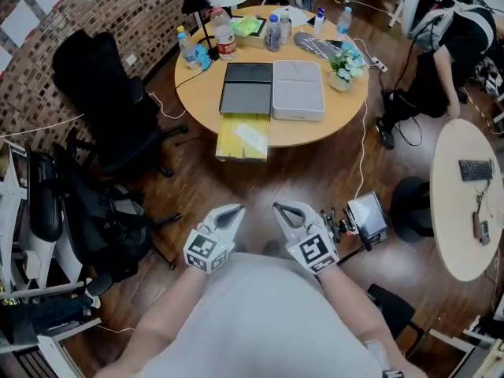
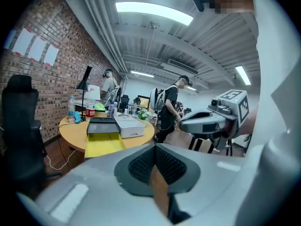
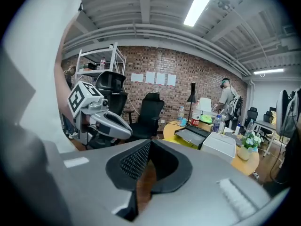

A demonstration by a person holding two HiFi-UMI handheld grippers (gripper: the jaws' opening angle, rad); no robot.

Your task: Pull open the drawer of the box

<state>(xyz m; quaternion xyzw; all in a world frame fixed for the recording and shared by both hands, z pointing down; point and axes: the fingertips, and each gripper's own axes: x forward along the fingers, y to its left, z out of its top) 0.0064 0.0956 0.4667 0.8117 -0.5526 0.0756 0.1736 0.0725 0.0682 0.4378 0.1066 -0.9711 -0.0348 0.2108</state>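
Note:
A dark grey box (image 1: 247,87) lies on the round wooden table (image 1: 207,109), and its yellow drawer (image 1: 243,138) stands pulled out over the table's near edge. A light grey box (image 1: 298,90) lies against its right side. Both grippers hang close to my body, well short of the table. The left gripper (image 1: 234,210) and the right gripper (image 1: 283,209) are shut with nothing between their jaws. From the left gripper (image 2: 154,147) view, the drawer (image 2: 104,144) shows far ahead; the right gripper (image 3: 149,142) view shows the box (image 3: 192,135) to the right.
Bottles (image 1: 224,35), a black lamp (image 1: 198,10) and a small potted plant (image 1: 342,68) stand at the table's far side. Black office chairs (image 1: 102,93) fill the left. A person (image 1: 453,50) leans over at the right, near a second table (image 1: 468,203). A small device (image 1: 367,219) lies on the wooden floor.

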